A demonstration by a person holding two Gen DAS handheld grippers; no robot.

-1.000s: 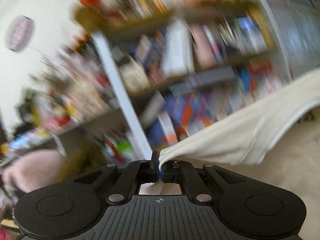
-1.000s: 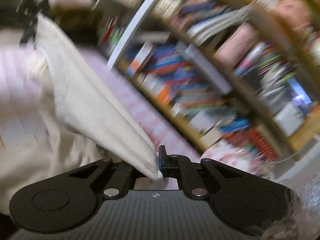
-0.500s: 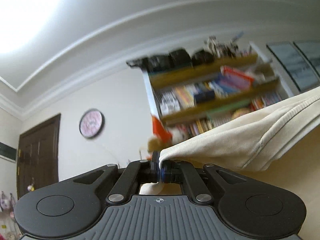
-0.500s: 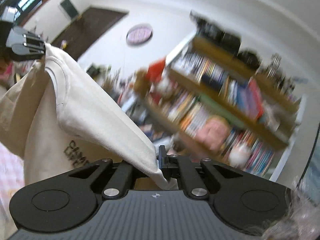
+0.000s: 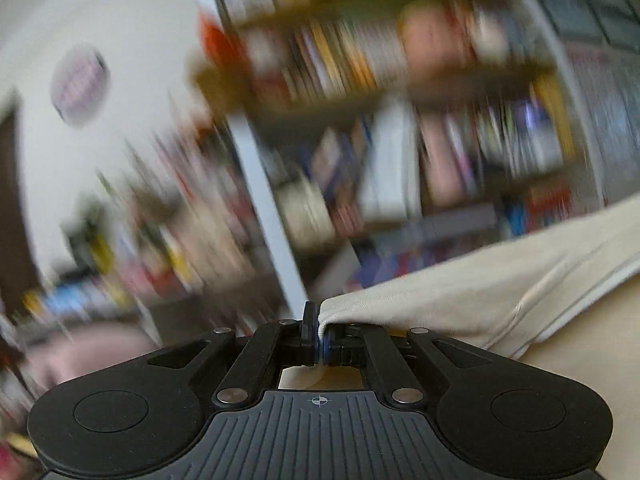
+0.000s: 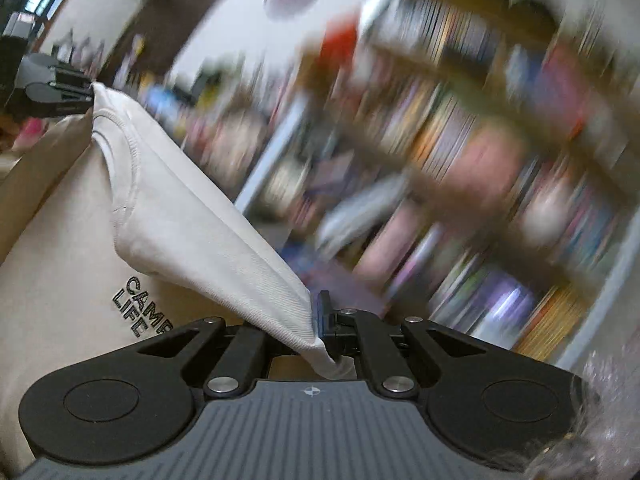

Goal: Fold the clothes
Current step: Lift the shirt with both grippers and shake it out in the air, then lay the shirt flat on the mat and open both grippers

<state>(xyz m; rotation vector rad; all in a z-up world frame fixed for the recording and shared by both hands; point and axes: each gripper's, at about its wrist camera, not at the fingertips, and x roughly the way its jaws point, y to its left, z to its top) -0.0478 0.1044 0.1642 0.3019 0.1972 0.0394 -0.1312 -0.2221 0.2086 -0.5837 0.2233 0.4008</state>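
Note:
A cream T-shirt (image 6: 188, 220) with black lettering on its front hangs stretched in the air between my two grippers. My left gripper (image 5: 319, 334) is shut on one shoulder of the shirt (image 5: 480, 292), which runs off to the right. My right gripper (image 6: 318, 320) is shut on the other shoulder, and the cloth runs up and left to the left gripper (image 6: 60, 92), seen at the far left. The neckline (image 6: 120, 184) sags between them. The shirt's lower part is out of view.
A tall bookshelf (image 5: 400, 120) packed with books fills the background, blurred by motion; it also shows in the right wrist view (image 6: 480, 140). A round wall clock (image 5: 80, 80) hangs on the white wall, with a dark door (image 6: 160, 28) to the left.
Both views have swung down from the ceiling and upper wall back to the bookshelf, with strong motion blur. Both grippers keep hold of the shirt's shoulders.

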